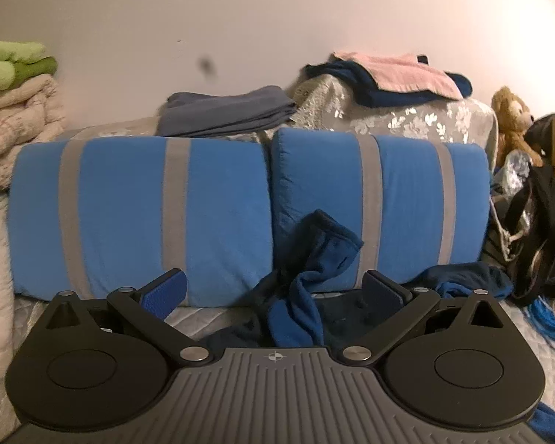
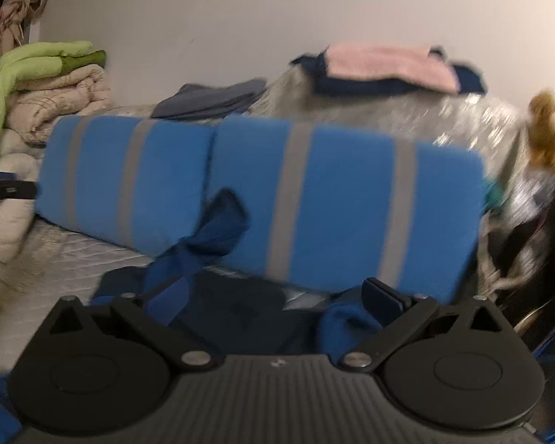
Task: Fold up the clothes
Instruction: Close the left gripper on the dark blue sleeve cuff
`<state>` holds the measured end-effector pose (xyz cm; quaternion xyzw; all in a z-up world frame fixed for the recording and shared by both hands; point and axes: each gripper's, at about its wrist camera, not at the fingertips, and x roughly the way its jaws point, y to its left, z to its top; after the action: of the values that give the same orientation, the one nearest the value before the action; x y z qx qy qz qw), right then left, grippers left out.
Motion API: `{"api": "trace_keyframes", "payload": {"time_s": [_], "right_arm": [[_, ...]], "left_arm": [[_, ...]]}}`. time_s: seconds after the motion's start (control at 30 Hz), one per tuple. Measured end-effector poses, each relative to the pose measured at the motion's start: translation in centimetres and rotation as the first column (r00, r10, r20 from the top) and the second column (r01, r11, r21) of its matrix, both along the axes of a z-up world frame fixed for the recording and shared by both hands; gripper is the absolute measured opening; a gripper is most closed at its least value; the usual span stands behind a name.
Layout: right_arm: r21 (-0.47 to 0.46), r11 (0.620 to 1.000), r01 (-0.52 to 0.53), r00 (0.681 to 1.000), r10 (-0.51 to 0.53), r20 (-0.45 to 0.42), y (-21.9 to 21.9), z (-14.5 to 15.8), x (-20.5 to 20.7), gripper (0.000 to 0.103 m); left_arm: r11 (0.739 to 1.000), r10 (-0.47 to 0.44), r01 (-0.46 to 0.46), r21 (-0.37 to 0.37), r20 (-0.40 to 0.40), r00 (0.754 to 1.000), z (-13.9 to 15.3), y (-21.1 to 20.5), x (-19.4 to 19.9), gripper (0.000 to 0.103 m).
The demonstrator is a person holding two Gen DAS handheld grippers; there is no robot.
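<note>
You are in a bedroom at home: a quilted bed (image 1: 211,318) runs to a plain wall (image 1: 277,11), with two blue, grey-striped pillows (image 1: 140,214) propped along it. Folded blankets (image 1: 14,111), stacked laundry (image 1: 388,77) and a teddy bear (image 1: 512,122) crowd the edges around you.

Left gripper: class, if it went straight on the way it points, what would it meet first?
Probably the crumpled dark blue garment bunched between the open left gripper fingers; behind it stands the blue striped cushion. Depth is unclear.

I held the left hand-held gripper (image 1: 273,290) level and low, its jaws spread wide. My right hand-held gripper (image 2: 255,296) was likewise wide open, its view blurred and tipped slightly sideways.
</note>
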<state>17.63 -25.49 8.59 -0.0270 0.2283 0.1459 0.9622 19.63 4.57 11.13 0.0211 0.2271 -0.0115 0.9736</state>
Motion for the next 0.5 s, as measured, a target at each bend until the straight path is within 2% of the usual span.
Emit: {"api": "trace_keyframes", "payload": {"time_s": [0.17, 0.3, 0.4, 0.5], "right_arm": [[0.101, 0.994, 0.033, 0.998, -0.028, -0.051, 3.1, -4.6, 1.3, 0.103], [0.164, 0.982, 0.091, 0.996, -0.086, -0.040, 4.7, -8.6, 1.6, 0.103], [0.164, 0.982, 0.095, 0.995, -0.096, -0.004, 5.8, -11.5, 1.4, 0.103], [0.162, 0.980, 0.112, 0.993, -0.106, -0.047, 5.9, -13.2, 1.8, 0.103]], "left_arm": [[0.999, -0.020, 0.021, 0.048, -0.022, 1.000, -2.1, -2.1, 2.6, 0.103], [0.996, -0.032, 0.034, 0.088, -0.026, 0.999, -3.9, -3.5, 4.5, 0.103], [0.994, -0.048, 0.051, 0.100, -0.031, 0.998, -5.3, -4.3, 5.9, 0.103], [0.993, -0.058, 0.060, 0.104, -0.027, 0.998, -6.5, -4.8, 7.4, 0.103]]}}
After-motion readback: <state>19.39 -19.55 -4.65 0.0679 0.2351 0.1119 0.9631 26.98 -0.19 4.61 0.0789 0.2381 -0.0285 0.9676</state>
